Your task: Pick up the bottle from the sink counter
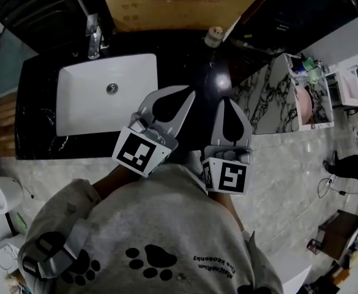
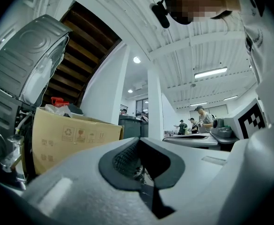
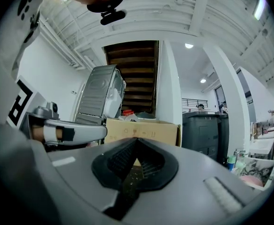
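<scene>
In the head view a small bottle [image 1: 214, 36] with a pale cap stands on the black sink counter [image 1: 41, 112], at its far edge just right of a cardboard box [image 1: 179, 3]. Both grippers hover over the counter's near right part, well short of the bottle. My left gripper [image 1: 190, 94] points toward the far right, shut and holding nothing. The right gripper [image 1: 226, 101] points straight ahead below the bottle, also shut and empty. In the left gripper view [image 2: 139, 140] and the right gripper view [image 3: 136, 138] the jaws meet at the tip. Neither of those views shows the bottle.
A white basin [image 1: 105, 92] is set into the counter at the left, with a chrome faucet [image 1: 93, 37] behind it. A marble-patterned unit [image 1: 270, 97] holding small items stands to the right. People stand in the background of the gripper views.
</scene>
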Available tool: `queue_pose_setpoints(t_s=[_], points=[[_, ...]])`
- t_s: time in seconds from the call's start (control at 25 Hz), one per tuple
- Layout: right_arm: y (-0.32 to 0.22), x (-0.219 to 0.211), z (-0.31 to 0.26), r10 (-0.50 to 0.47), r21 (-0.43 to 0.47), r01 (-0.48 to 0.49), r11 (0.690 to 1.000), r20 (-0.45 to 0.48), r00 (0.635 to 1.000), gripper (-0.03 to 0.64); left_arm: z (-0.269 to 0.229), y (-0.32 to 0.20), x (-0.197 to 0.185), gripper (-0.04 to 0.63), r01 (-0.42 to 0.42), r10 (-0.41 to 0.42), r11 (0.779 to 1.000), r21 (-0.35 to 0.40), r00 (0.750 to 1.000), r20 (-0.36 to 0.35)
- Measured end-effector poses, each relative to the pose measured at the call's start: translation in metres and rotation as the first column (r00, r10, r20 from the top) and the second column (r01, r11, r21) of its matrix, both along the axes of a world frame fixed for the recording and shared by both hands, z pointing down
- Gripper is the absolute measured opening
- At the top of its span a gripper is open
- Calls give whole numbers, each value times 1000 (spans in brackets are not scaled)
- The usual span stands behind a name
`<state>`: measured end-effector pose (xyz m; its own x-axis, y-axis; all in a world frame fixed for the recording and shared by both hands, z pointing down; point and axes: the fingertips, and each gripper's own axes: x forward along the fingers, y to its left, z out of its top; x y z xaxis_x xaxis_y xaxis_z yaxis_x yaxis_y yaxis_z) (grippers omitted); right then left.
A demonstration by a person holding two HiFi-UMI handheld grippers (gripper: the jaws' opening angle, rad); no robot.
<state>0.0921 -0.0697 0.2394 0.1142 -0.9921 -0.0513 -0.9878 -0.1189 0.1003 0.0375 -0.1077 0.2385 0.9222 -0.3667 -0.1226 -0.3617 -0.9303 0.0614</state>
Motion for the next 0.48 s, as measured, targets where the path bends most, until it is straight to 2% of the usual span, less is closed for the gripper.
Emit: queue_pose_setpoints(t_s=[0.28, 0.48], points=[[-14, 4, 4, -29, -2, 29, 1000, 8, 1000, 2, 1, -9, 6, -2, 19, -19, 1000, 0, 1000, 4], [-30, 15, 1, -61, -2, 61, 998, -21, 998, 2, -3, -19, 21, -2, 30, -30, 999, 11, 1000, -7]])
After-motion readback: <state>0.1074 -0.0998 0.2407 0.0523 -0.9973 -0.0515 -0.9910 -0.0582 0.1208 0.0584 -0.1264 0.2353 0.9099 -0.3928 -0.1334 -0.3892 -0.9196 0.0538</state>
